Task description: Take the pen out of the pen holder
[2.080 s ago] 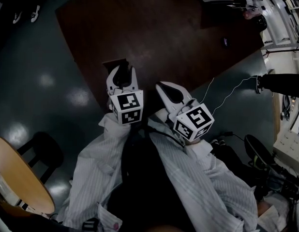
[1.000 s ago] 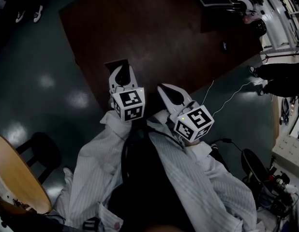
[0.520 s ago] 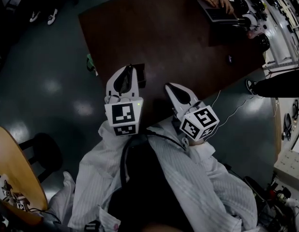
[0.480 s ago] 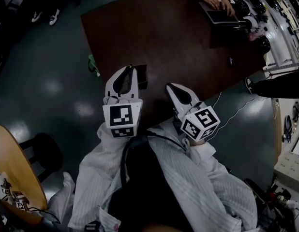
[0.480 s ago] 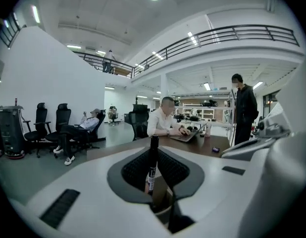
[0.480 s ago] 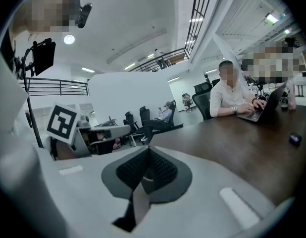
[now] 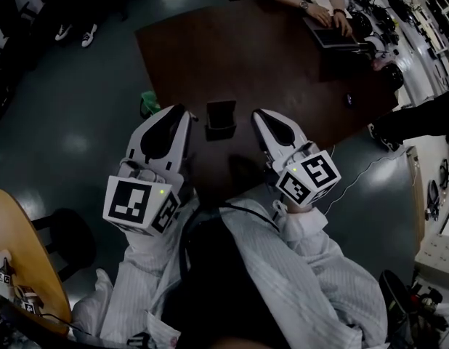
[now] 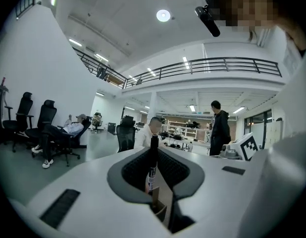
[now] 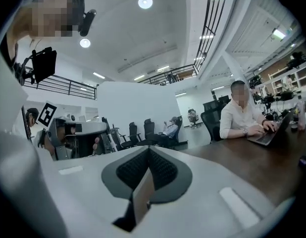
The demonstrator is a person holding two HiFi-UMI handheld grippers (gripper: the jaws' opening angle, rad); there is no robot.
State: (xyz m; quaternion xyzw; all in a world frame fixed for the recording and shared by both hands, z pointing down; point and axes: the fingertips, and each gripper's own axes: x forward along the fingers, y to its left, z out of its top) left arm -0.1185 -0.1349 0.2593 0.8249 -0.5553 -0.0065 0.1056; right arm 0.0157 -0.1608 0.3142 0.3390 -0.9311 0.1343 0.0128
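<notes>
The black pen holder (image 7: pixel 221 118) stands near the front edge of the dark brown table (image 7: pixel 282 57), between my two grippers. My left gripper (image 7: pixel 176 112) is lifted to the left of the holder. In the left gripper view the left gripper (image 8: pixel 154 150) is shut on a black pen with a white label (image 8: pixel 152 170), which stands upright between the pads. The pen itself is hidden in the head view. My right gripper (image 7: pixel 263 115) hovers to the right of the holder, and in its own view the right gripper (image 9: pixel 148 151) has its pads together with nothing between them.
A person with a laptop (image 7: pixel 330 35) sits at the table's far side, also visible as a seated person (image 9: pixel 239 115) in the right gripper view. A green object (image 7: pixel 148 104) lies on the floor by the table's left edge. A round wooden table (image 7: pixel 21 267) is at lower left.
My left gripper has risen and drawn left off the pen holder, which now stands uncovered between the grippers. The right gripper has also come up a little.
</notes>
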